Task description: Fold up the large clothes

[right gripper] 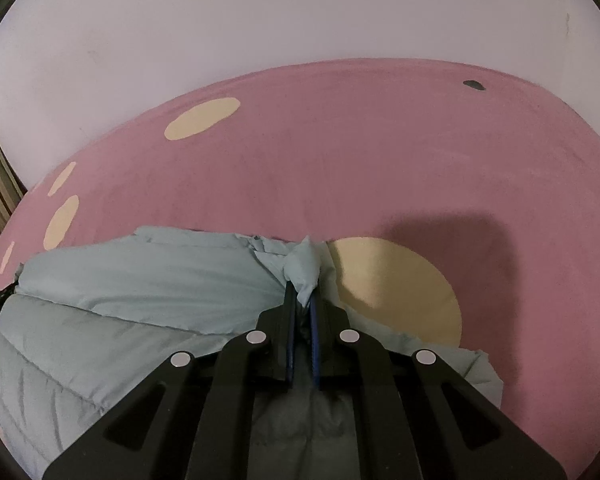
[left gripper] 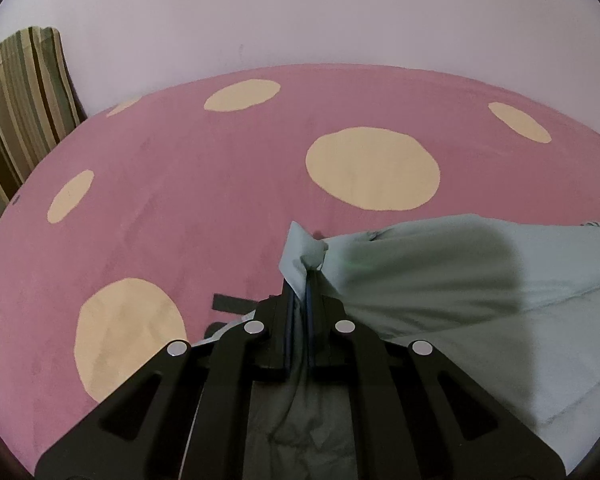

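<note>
1. Left gripper [left gripper: 302,276]: fingers [left gripper: 287,300] pinched tight on a bunched corner of the pale blue-green quilted garment [left gripper: 480,280]; a small flap of fabric sticks up past the tips, more cloth hangs down btwn the fingers toward the camera
2. From that pinch the garment spreads off to the right in the left wrist view, lying on the pink bed cover [left gripper: 200,184]; a dark shadow falls across its upper fold
3. Right gripper [right gripper: 303,300]: fingers [right gripper: 314,320] closed on another puffy wad of the same garment [right gripper: 140,280], the wad bulging out above the tips; blue pads visible on the inner faces, fabric trapped btwn them
4. In the right wrist view the garment's bulk lies to the left of the gripper, quilted seams showing, w/ a smaller edge trailing off to the right just below a big cream dot [right gripper: 400,288]
5. Garment rests on the pink cover near the front edge of both views, i.e. close to the cameras; cover beyond it bare, w/ cream dots scattered on it
6. Large cream dot [left gripper: 372,168] sits just beyond the held corner in the left view
7. Striped cushion [left gripper: 24,92] stands at far left against the pale wall [left gripper: 300,12], well apart from the garment
8. Small dark mark [right gripper: 473,85] on the cover at far right, right view; can't tell what it is
</note>
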`<state>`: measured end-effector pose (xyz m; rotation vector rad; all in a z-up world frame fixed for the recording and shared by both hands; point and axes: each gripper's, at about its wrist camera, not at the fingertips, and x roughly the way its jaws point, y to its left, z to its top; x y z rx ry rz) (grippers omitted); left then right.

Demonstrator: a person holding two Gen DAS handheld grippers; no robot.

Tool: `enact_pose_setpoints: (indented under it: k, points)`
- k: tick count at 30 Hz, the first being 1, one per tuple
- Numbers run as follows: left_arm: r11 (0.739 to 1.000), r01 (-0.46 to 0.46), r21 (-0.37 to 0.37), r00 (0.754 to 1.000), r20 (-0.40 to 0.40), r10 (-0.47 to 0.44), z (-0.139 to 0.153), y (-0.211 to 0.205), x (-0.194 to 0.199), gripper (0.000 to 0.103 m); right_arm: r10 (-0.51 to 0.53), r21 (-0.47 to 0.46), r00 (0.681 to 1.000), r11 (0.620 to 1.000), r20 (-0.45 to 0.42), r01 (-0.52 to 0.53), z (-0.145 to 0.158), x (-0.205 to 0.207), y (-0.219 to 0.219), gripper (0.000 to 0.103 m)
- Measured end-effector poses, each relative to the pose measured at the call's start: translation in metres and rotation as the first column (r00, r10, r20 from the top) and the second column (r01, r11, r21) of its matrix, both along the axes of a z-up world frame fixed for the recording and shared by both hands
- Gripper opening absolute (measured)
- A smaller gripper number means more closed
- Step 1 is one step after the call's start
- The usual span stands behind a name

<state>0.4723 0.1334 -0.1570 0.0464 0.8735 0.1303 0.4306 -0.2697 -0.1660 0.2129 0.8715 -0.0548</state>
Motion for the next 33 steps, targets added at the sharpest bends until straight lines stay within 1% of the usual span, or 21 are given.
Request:
enact_pose_setpoints:
  k: [3, 17, 21, 23, 24, 25, 26, 27, 28, 30, 31, 32, 33]
  points:
    - [1.000, -0.007, -0.013, 1.000, 0.001, 0.007, -0.005, 0.002, 0.000, 0.005, -0.007, 0.004, 1.000, 1.000, 0.005, 0.007, -0.004, -0.001, 0.000, 0.006]
    - [1.000, -0.008, 0.012, 1.000, 0.003, 0.008, -0.007, 0.000, -0.002, 0.006, -0.012, -0.006, 1.000, 1.000, 0.014, 0.012, -0.006, 0.001, 0.004, 0.007]
    - [1.000, -0.010, 0.011, 1.000, -0.010, 0.010, -0.006, 0.002, -0.001, 0.009, -0.012, -0.009, 1.000, 1.000, 0.010, 0.012, -0.004, 0.002, 0.003, 0.008]
    - [1.000, -0.020, 0.011, 1.000, -0.017, 0.020, -0.003, 0.004, -0.001, 0.015, -0.018, -0.008, 1.000, 1.000, 0.010, 0.018, -0.002, 0.001, 0.002, 0.012]
    - [1.000, -0.026, 0.010, 0.999, -0.020, 0.026, -0.001, 0.005, -0.001, 0.021, -0.024, -0.005, 1.000, 1.000, 0.009, 0.024, 0.000, 0.000, 0.000, 0.016]
    - [0.999, -0.036, 0.007, 0.999, -0.022, 0.036, 0.002, 0.008, -0.003, 0.032, -0.030, 0.000, 1.000, 1.000, 0.007, 0.030, 0.001, 0.000, -0.002, 0.018]
    - [0.999, -0.044, 0.004, 0.999, -0.021, 0.045, 0.005, 0.010, -0.005, 0.039, -0.035, 0.004, 0.999, 0.999, 0.004, 0.035, 0.003, -0.001, -0.003, 0.019]
    - [0.999, -0.047, -0.011, 0.999, -0.016, 0.047, 0.010, 0.013, -0.009, 0.053, -0.041, 0.006, 0.999, 0.999, 0.000, 0.041, 0.006, -0.003, -0.005, 0.022]
    - [0.999, -0.044, -0.022, 0.999, -0.011, 0.044, 0.013, 0.015, -0.012, 0.056, -0.046, 0.005, 0.999, 0.999, -0.001, 0.046, 0.010, -0.005, -0.005, 0.024]
    - [0.999, -0.037, -0.036, 0.999, 0.005, 0.037, 0.027, 0.017, -0.023, 0.057, -0.063, -0.010, 0.998, 0.998, 0.008, 0.063, 0.021, -0.012, -0.004, 0.028]
    - [0.999, -0.036, -0.041, 0.999, 0.016, 0.036, 0.036, 0.016, -0.029, 0.058, -0.066, -0.024, 0.997, 0.997, 0.025, 0.067, 0.030, -0.017, 0.000, 0.033]
    - [0.998, -0.032, -0.049, 0.999, 0.028, 0.034, 0.043, 0.015, -0.034, 0.059, -0.063, -0.028, 0.997, 0.998, 0.040, 0.064, 0.037, -0.021, 0.003, 0.034]
    - [0.997, -0.023, -0.070, 0.998, 0.052, 0.027, 0.054, 0.011, -0.041, 0.064, -0.052, -0.027, 0.997, 0.998, 0.065, 0.054, 0.048, -0.027, 0.009, 0.036]
